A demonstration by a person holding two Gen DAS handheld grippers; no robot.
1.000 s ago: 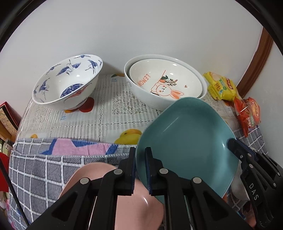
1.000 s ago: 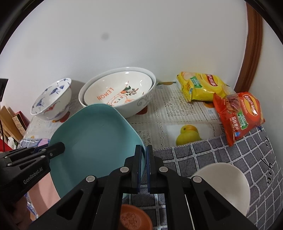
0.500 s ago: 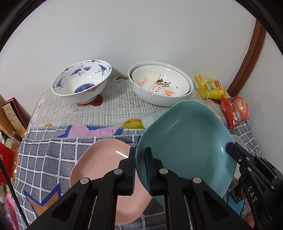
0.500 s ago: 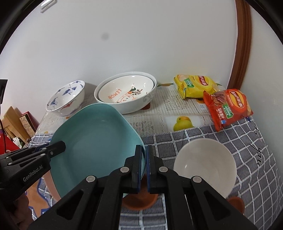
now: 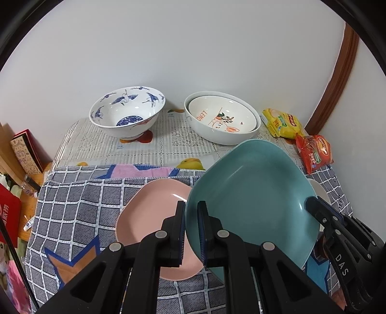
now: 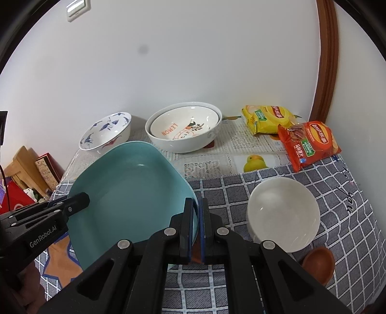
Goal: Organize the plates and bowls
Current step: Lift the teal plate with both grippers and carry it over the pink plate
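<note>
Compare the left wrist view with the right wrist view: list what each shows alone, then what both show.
Left wrist only: the pink squarish plate on the checked cloth.

Right wrist only: the plain white bowl, the small brown dish and a wall switch.

Both: the teal squarish plate, clamped at opposite rims by the left gripper and right gripper, plus the blue-patterned bowl, the nested lemon-print bowls and two snack packets.

Teal plate (image 5: 253, 188) pinched by left gripper (image 5: 191, 210) and right gripper (image 5: 311, 201) (opposite rims), above pink plate (image 5: 154, 207)
</note>
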